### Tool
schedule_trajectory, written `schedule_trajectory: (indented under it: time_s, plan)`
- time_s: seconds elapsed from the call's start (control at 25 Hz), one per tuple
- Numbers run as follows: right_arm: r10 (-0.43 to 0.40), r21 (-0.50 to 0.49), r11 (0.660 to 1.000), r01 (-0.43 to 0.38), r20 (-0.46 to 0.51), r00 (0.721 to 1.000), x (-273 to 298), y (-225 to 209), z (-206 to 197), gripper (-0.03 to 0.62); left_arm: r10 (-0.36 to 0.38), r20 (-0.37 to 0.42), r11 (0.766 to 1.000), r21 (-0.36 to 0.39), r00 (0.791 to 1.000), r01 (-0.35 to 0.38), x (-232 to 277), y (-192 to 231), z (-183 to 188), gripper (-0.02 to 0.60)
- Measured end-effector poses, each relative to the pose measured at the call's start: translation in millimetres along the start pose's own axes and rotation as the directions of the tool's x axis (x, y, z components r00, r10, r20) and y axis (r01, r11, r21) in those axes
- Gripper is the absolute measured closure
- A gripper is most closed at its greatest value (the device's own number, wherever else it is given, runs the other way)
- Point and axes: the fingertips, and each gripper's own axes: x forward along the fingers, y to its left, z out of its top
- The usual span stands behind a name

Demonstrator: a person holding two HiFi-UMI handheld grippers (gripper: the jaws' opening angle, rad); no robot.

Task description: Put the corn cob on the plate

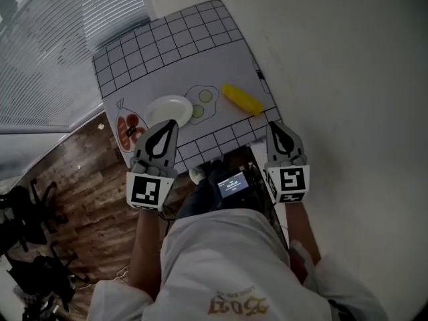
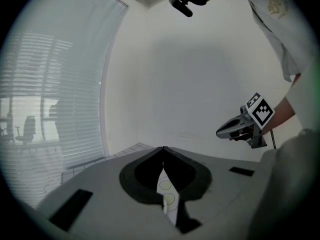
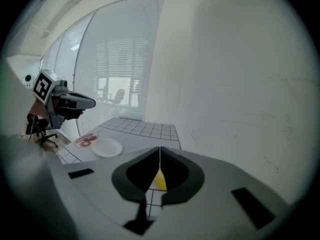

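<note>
Corn cob (image 1: 242,99): laid right of the plate (image 1: 168,109), apart.
Left gripper (image 1: 168,124): jaws closed, empty, held by plate's near edge.
Right gripper (image 1: 275,127): jaws closed, empty, held right of plate.

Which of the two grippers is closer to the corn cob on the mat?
The right gripper: its closed tip is near the yellow corn cob at the mat's right side. The left gripper sits by the white plate, farther off.

Dim, flat grey daylight. Source: window blinds (image 1: 47,52), brightest area in all views; wall (image 1: 348,79) beside blinds evenly lit, pale. Shadows faint, soft-edged. Head view mildly barrel-distorted. Gripper views fisheye: black corners, blinds curved at edges. Left gripper (image 2: 163,150), right gripper (image 3: 160,150) near lens, dark, soft-focused.
</note>
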Motion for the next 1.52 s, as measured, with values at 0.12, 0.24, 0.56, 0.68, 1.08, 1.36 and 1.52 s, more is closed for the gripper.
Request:
schedule_trajectory:
  time_s: [0.12, 0.24, 0.56, 0.68, 1.08, 1.36, 1.52]
  plan:
    - [-0.015, -0.001, 1.0, 0.015, -0.002, 1.0, -1, -5, -8, 0.586, -0.067, -0.016, 0.996, 0.052, 0.998, 0.067, 21, -14, 1, 0.572]
    - [-0.019, 0.011, 1.0, 0.019, -0.007, 1.0, 0, -6, -19, 0.586, -0.127, -0.039, 0.986, 0.108, 0.991, 0.13, 40, -25, -2, 0.572]
    - [-0.014, 0.02, 1.0, 0.015, -0.052, 0.999, 11, -5, -41, 0.586, -0.255, -0.174, 0.942, 0.177, 0.951, 0.285, 73, -53, -34, 0.571]
    - [-0.008, 0.02, 1.0, 0.009, -0.051, 0.999, 21, -4, -41, 0.586, -0.279, -0.218, 0.925, 0.203, 0.935, 0.323, 82, -57, -44, 0.571]
    - [0.02, -0.029, 0.999, -0.022, -0.081, 0.997, 51, -10, -50, 0.585, -0.334, -0.286, 0.871, 0.27, 0.898, 0.41, 118, -73, -56, 0.569]
    - [0.064, -0.039, 0.997, -0.068, -0.104, 0.993, 66, -7, -62, 0.585, -0.383, -0.355, 0.837, 0.258, 0.853, 0.483, 141, -89, -78, 0.512]
    - [0.082, -0.039, 0.995, -0.088, -0.129, 0.988, 76, -8, -71, 0.579, -0.408, -0.384, 0.814, 0.257, 0.828, 0.521, 154, -100, -88, 0.494]
